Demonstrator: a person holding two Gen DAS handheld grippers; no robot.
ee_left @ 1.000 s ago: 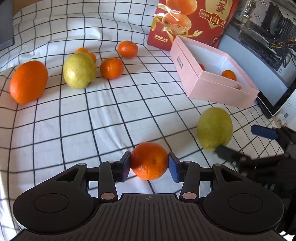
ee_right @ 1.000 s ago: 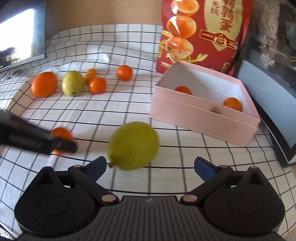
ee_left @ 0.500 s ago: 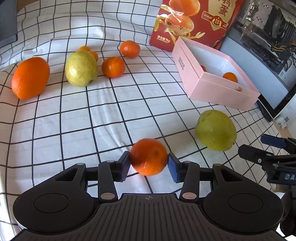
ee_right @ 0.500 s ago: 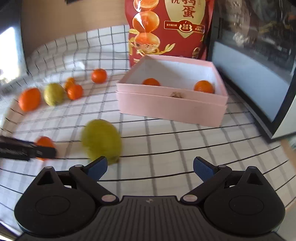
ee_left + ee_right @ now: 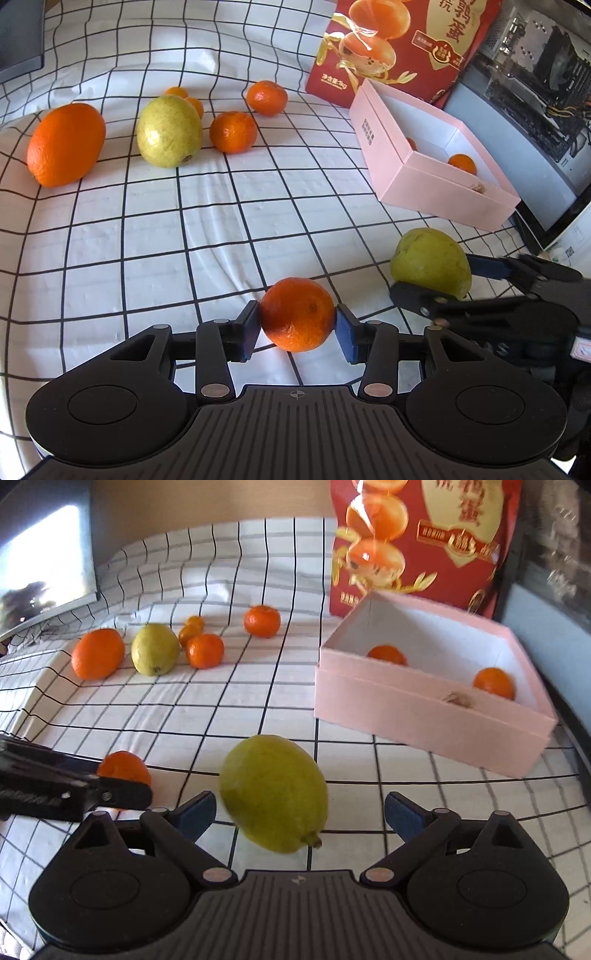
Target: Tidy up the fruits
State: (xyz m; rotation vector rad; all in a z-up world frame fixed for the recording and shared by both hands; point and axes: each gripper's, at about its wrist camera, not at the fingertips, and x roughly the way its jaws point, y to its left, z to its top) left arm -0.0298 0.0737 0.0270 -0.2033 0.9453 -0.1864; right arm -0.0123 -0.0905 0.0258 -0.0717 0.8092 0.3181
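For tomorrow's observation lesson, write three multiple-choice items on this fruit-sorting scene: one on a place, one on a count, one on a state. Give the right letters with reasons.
1. Where does the nearer green pear lie?
A. inside the pink box
B. on the checked cloth between the right gripper's open fingers
C. on top of the red bag

2. How many mandarins show inside the pink box?
A. none
B. two
C. five

3. What is the state of the left gripper?
A. shut on a mandarin
B. open and empty
C. shut on a pear

Answers:
1 B: the pear sits on the checked cloth with the right gripper around it, whose jaws have just been closing but do not yet press it.
2 B: two orange fruits show against the white inner wall.
3 A: both pads press the mandarin.
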